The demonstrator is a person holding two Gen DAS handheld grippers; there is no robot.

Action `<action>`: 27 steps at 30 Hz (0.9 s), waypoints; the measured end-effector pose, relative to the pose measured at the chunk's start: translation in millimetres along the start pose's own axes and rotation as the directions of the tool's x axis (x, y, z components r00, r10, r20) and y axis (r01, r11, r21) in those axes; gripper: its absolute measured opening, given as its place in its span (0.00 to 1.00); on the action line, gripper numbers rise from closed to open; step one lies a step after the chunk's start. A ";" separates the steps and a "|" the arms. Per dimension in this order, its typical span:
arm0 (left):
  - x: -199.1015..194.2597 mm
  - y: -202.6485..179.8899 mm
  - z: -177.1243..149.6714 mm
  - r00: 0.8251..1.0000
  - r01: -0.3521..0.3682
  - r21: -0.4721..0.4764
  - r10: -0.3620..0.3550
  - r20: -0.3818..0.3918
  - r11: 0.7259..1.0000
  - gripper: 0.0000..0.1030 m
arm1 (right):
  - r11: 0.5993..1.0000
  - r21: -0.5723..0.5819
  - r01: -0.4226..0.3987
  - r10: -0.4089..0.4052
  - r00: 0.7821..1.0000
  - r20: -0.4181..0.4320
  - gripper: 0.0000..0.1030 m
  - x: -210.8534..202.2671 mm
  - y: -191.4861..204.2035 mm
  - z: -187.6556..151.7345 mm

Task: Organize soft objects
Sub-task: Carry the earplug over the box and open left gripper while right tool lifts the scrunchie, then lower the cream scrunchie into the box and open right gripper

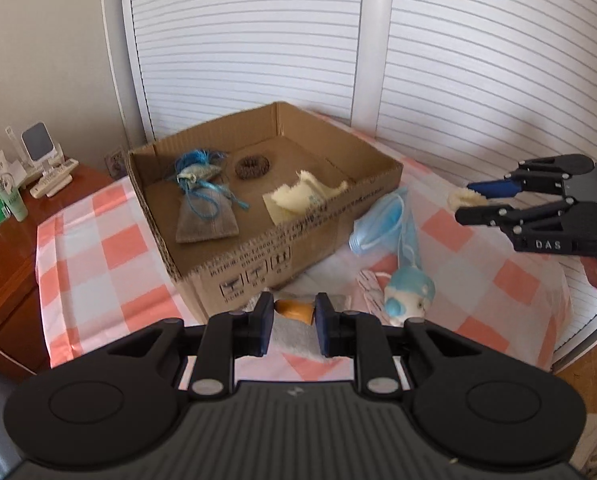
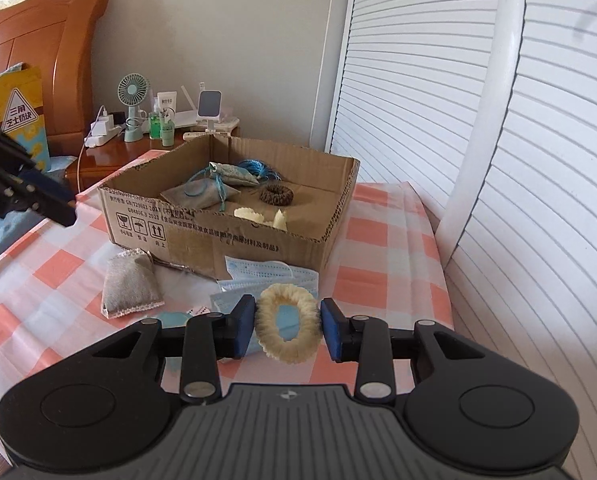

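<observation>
A cardboard box [image 1: 298, 236] [image 2: 226, 236] sits on the checked tablecloth and holds a grey pouch [image 1: 204, 220], a blue-tasselled sachet [image 1: 196, 174], a brown scrunchie [image 1: 252, 167] and a cream cloth [image 1: 298, 198]. My right gripper [image 2: 288, 326] is shut on a cream fluffy scrunchie [image 2: 286, 324], held above blue face masks [image 2: 266, 276]. My left gripper [image 1: 294, 320] stands partly open over a grey pouch [image 1: 294, 334] [image 2: 130, 286] with an orange piece [image 1: 296, 310] between the pads. A blue-white plush toy [image 1: 408, 296] lies to its right.
A wooden nightstand [image 1: 2, 264] at the left carries bottles, a small fan [image 2: 132, 112] and a phone stand [image 2: 210, 110]. White louvred doors [image 1: 258, 40] stand behind the table. A wooden headboard [image 2: 38, 52] shows at the far left.
</observation>
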State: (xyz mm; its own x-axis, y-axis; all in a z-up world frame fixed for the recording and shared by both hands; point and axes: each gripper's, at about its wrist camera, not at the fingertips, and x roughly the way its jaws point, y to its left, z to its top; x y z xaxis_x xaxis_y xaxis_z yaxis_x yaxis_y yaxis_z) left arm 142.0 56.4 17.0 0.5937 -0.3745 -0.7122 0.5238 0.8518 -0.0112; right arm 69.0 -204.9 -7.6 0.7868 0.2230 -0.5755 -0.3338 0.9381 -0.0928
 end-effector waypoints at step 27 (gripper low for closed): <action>-1.0 -7.7 12.8 0.931 -0.348 -0.094 0.355 0.081 0.933 1.00 | 0.996 -0.053 -0.078 0.081 0.995 0.058 0.39 32.9 8.6 69.1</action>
State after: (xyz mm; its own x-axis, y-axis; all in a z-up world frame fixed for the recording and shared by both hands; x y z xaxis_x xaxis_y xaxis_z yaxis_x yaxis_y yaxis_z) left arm 145.2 45.5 26.8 0.7886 -0.0758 -0.6102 0.2247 0.9593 0.1712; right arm 127.9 -171.2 28.8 0.7857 0.3132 -0.5335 -0.4212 0.9024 -0.0906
